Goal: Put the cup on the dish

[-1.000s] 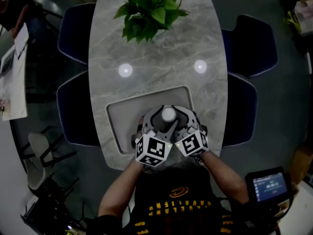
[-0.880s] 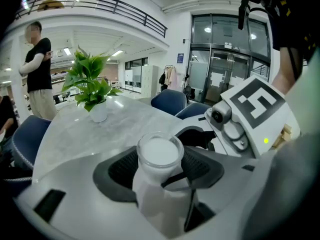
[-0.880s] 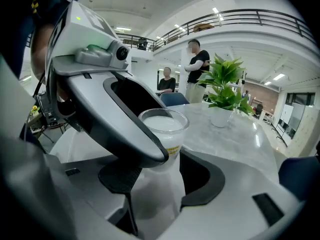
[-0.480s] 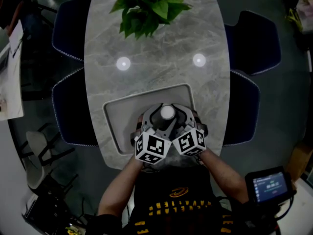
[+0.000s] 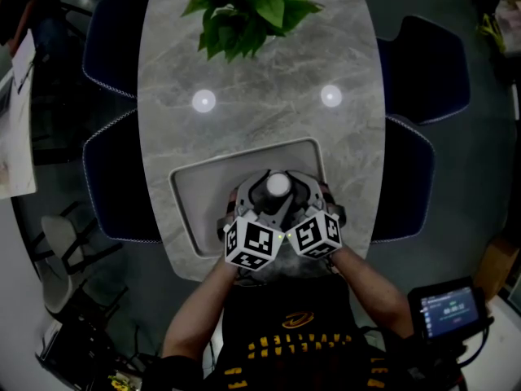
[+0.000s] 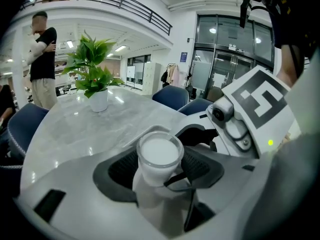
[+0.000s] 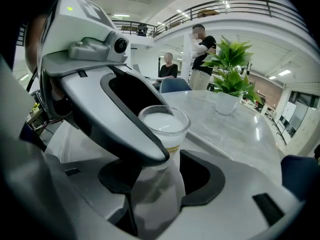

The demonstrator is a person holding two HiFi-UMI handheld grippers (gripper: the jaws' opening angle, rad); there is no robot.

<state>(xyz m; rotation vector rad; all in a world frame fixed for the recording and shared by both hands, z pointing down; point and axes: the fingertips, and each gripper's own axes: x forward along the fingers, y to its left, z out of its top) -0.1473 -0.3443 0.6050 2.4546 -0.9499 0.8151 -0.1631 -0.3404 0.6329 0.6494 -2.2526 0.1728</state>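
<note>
One cup [image 5: 278, 186] being gripped by left gripper [image 6: 160, 168] and right gripper [image 7: 162, 178] together, jaws wide around it, over tray [image 5: 195, 212], lower centre.

The place is a large open-plan office or company lobby. A long oval worktop of grey marble-patterned stone [image 5: 260, 125] stands like a meeting table with dark blue upholstered chairs [image 5: 423, 68] drawn up along both sides, and a leafy green plant in a white pot [image 6: 93, 79] decorates its far end. Above runs a white mezzanine balcony with a dark metal railing [image 6: 125, 3], and bright strip lights line the ceiling. A tall glass wall with dark frames [image 6: 225, 49] closes one side, coats hang on a rack [image 6: 172, 76] nearby, and people in everyday clothes [image 7: 202, 54] stand in the background.
</note>
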